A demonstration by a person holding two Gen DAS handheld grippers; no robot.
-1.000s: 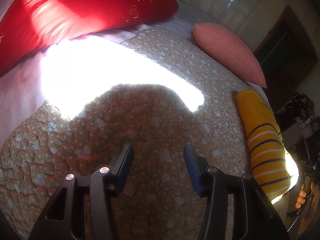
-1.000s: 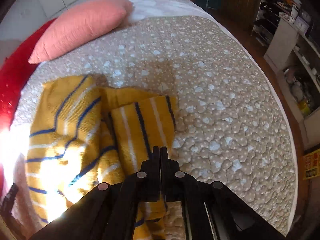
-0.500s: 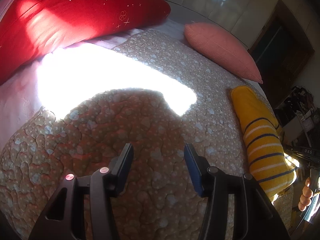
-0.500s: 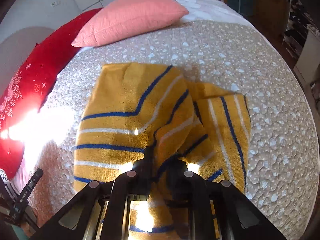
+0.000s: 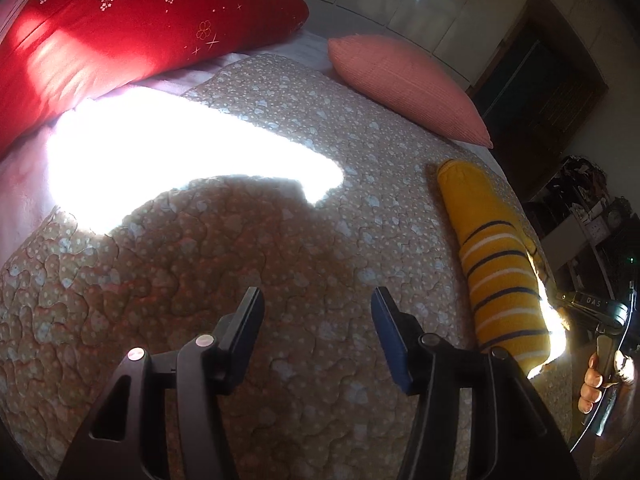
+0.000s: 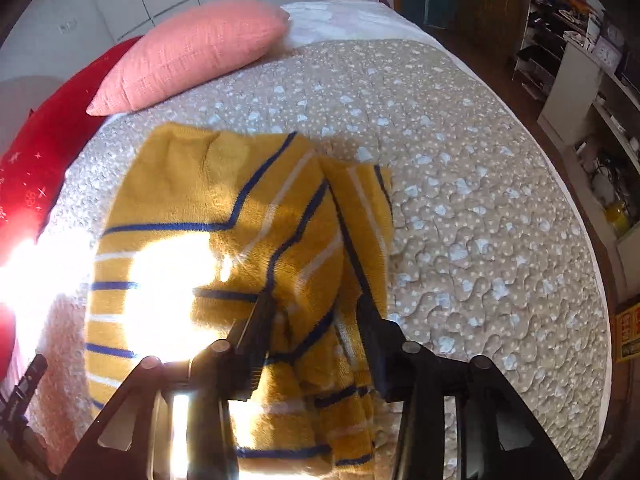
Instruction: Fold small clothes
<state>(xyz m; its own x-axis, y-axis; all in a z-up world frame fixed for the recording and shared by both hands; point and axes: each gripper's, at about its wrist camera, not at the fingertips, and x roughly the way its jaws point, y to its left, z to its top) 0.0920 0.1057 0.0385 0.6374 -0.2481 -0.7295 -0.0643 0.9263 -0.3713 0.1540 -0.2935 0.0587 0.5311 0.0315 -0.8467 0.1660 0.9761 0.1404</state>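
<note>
The mustard-yellow knitted sweater with navy and white stripes [image 6: 224, 248] lies on the beige quilted bedspread with pale heart print [image 6: 460, 208], below the salmon-pink textured pillow [image 6: 192, 52] and beside the red embroidered pillow [image 5: 120, 28]. One part is laid over the body at a slant, and a narrower striped panel shows along its right edge, so the garment looks partly folded but not squared up.

The right gripper [image 6: 316, 312] sits low over the near part of the sweater with its jaws spread apart; bunched knit lies between them, yet neither jaw presses on it, so nothing is grasped. The left gripper [image 5: 316, 312] hovers over bare bedspread, well apart from the sweater, jaws wide and empty. In its view the sweater appears as a long yellow roll at the far right.

My reading is that one fold has been laid and let go, with the next grasp pending. The next move likely calls for pinching a free edge of the near hem, and bringing the left gripper across to take the opposite corner so the fold stays even. Strong sun glare washes out the near left area of knit, so the edge there is hard to judge.
</note>
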